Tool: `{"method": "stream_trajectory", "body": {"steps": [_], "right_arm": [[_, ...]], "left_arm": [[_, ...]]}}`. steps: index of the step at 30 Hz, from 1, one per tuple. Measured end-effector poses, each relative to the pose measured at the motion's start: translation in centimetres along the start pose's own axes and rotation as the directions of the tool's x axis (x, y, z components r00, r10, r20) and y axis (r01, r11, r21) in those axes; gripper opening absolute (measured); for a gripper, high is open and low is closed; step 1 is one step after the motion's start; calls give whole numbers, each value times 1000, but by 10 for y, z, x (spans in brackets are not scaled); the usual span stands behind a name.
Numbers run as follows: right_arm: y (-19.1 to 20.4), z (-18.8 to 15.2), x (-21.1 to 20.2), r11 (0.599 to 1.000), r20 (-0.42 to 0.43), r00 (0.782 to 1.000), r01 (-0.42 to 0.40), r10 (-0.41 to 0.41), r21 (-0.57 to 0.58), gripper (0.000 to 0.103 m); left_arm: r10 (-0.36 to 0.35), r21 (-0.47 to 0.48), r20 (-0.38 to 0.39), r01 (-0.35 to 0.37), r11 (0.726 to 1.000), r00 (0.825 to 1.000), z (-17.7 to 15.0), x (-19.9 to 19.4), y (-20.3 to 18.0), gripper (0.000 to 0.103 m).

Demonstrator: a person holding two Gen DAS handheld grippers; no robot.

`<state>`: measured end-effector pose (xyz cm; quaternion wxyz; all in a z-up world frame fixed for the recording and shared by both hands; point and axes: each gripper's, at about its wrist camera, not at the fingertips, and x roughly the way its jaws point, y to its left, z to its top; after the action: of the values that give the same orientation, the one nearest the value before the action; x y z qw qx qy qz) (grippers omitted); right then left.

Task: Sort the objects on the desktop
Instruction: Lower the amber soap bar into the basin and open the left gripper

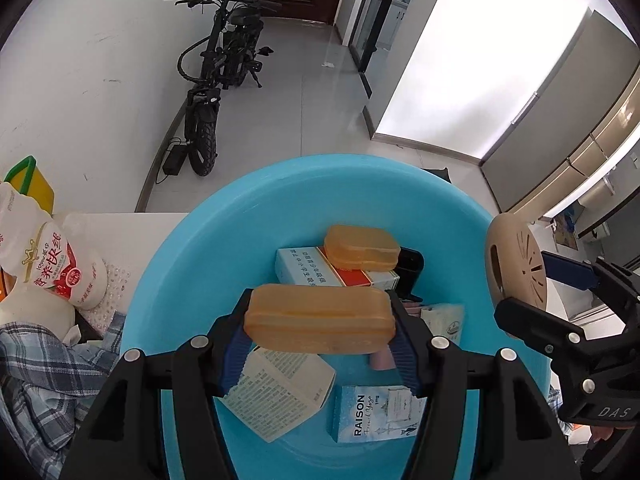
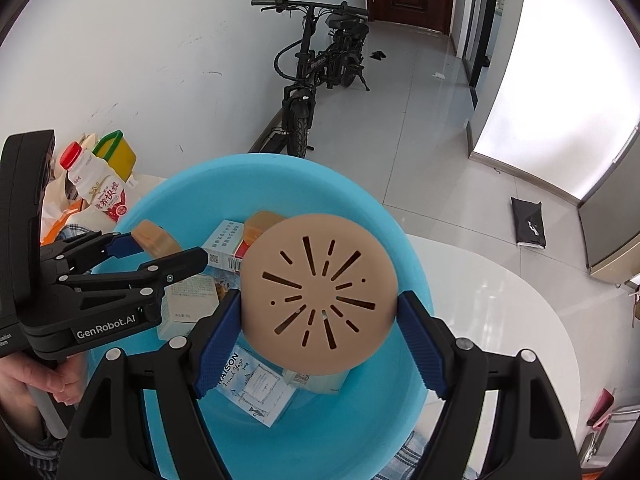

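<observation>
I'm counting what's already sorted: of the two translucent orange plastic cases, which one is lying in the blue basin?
The smaller orange case, resting on the boxes in the blue basin. The longer orange case is clamped in the left gripper above it.

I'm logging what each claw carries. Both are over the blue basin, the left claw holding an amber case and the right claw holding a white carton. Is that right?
Not quite. The right claw holds a round beige slotted disc, not a white carton, as the right wrist view shows. The rest stands: both are over the blue basin, and the left claw holds the amber case.
</observation>
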<state>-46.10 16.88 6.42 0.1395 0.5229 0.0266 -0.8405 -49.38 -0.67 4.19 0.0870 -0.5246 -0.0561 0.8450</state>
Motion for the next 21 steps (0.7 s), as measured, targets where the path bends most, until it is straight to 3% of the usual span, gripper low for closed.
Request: {"method": "stream_trajectory", "body": {"steps": [16, 19, 21], "right_arm": [[-3, -6, 10, 1000, -17, 1000, 22, -22, 1, 76], [-3, -7, 11, 1000, -20, 999, 26, -26, -8, 76], [-5, -8, 12, 1000, -20, 1000, 22, -22, -5, 76]], "left_arm": [[12, 4, -17, -12, 1000, 1000, -8, 10, 4, 63], [-22, 4, 17, 22, 1000, 1000, -7, 7, 3, 64], [-36, -25, 70, 38, 999, 997, -6, 0, 6, 75]]}}
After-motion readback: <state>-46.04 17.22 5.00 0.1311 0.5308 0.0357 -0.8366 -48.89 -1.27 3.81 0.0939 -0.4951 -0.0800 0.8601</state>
